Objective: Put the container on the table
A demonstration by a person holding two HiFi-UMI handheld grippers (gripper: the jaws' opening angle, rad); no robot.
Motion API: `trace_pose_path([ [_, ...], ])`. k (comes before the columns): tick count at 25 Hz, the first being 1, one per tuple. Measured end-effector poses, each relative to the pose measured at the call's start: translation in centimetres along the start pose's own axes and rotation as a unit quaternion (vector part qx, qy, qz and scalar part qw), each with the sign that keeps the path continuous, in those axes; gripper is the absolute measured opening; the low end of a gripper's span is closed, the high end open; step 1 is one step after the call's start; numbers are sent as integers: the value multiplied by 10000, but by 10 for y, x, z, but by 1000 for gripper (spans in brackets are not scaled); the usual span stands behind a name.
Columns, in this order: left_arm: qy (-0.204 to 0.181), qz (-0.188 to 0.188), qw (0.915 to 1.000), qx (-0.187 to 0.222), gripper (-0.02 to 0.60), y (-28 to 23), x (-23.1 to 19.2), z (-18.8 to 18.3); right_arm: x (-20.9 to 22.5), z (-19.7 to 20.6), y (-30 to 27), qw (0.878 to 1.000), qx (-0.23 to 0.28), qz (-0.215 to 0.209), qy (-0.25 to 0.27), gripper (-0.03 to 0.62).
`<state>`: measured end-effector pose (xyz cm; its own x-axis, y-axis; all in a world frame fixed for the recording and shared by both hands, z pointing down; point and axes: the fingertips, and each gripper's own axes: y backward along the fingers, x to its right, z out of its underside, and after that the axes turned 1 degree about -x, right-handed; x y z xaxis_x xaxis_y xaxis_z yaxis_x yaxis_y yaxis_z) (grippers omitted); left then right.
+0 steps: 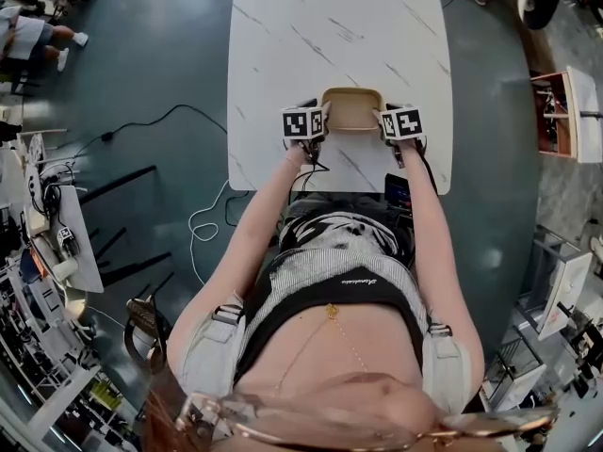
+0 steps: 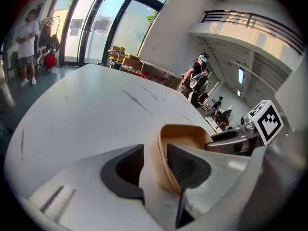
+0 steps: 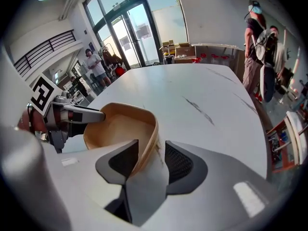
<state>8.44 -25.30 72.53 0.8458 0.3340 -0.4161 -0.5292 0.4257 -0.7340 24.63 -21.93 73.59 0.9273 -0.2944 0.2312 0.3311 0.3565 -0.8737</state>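
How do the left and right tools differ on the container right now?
The left tool straddles the left wall of the container; the right tool straddles its right wall. The left tool's outer jaw stands clearly off the wall; the right tool's outer gap looks narrower. Shared: both open, wall leaning on the inner jaw, container on the table.

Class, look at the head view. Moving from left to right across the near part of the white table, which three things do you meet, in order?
left gripper → container → right gripper
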Motion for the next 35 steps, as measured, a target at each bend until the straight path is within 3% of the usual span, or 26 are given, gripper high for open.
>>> trace_pose_path([
  [12, -471, -53, 9968, 644, 153, 41, 14, -20, -6, -10, 37, 9980, 588, -186, 152, 196],
  [16, -526, -14, 9944, 912, 153, 54, 24, -27, -13, -17, 53, 9956, 835, -155, 389, 185],
  [24, -1112, 69, 9847, 1341, 153, 80, 54, -40, -36, -31, 89, 9857, 1224, -46, 1153, 133],
  [28, -1190, 135, 9816, 1490, 152, 91, 68, -42, -45, -34, 103, 9819, 1459, -38, 1203, 124],
  [32, -1336, 200, 9776, 1617, 122, 102, 80, -44, -49, -39, 116, 9780, 1694, 67, 1219, 69],
  [35, -1446, 199, 9729, 1792, 62, 112, 88, -47, -53, -44, 127, 9732, 1929, 111, 1247, 26],
])
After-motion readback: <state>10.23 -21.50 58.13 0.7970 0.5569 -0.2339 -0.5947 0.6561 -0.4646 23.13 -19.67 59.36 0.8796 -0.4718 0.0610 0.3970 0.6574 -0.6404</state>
